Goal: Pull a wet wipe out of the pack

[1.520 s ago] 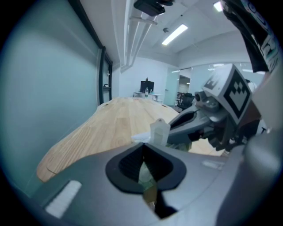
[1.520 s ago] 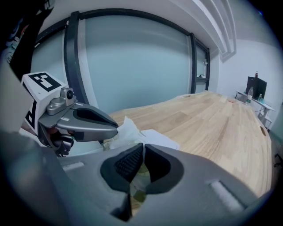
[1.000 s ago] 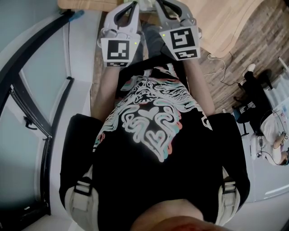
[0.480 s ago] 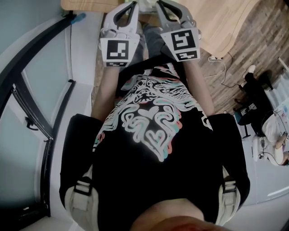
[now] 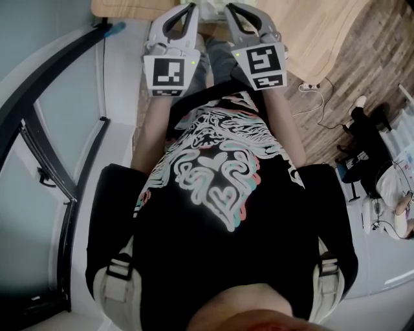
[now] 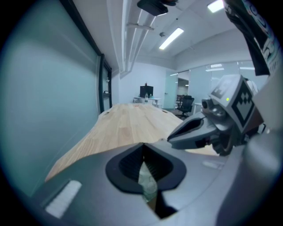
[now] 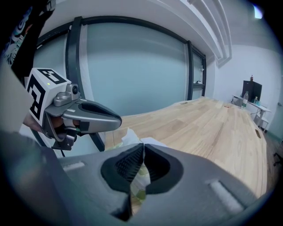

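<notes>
In the head view both grippers reach over the near edge of the wooden table (image 5: pixel 317 26), my left gripper (image 5: pixel 191 8) beside my right gripper (image 5: pixel 228 9), with a pale bit of the wet wipe pack (image 5: pixel 208 6) between their tips. In the right gripper view my right gripper (image 7: pixel 143 145) is shut, and a white wet wipe (image 7: pixel 129 135) sticks up just past its tips. In the left gripper view my left gripper (image 6: pixel 142 145) is shut too. The pale green pack (image 6: pixel 147 184) shows through the gap behind its tips; whether they pinch it I cannot tell.
The long table (image 6: pixel 128 123) runs away from me beside a glass wall (image 7: pixel 132 70). A monitor (image 6: pixel 147 91) and office chairs (image 6: pixel 185 105) stand at its far end. To the right lies wood floor with a cable (image 5: pixel 317 90) and a seated person (image 5: pixel 365 129).
</notes>
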Demonstrator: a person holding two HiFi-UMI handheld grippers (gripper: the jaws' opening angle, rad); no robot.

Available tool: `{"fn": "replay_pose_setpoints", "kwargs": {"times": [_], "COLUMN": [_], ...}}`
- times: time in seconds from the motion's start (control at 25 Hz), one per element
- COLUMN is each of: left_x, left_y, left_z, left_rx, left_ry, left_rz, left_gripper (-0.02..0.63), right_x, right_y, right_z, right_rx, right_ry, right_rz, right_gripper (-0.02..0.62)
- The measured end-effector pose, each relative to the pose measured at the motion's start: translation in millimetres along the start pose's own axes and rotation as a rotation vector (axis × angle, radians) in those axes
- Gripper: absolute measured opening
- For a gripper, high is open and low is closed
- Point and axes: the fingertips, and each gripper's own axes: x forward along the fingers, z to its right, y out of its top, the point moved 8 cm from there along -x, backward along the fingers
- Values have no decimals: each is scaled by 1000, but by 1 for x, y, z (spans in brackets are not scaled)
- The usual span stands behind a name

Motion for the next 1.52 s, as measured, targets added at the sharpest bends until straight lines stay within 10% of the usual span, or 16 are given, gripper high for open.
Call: {"fn": "replay_pose_setpoints", "kwargs": {"times": [1.52], "left_x": [-15], "left_y": [28], "left_z": [2], "left_rx": [0], "left_ry": [11], "left_rz": [48], "left_gripper": [-11], "right_x": [-25], "right_y": [18], "right_z": [-1], "right_rx": [-21], "right_ry": [-5], "right_rz": [42], "right_gripper": [5]}}
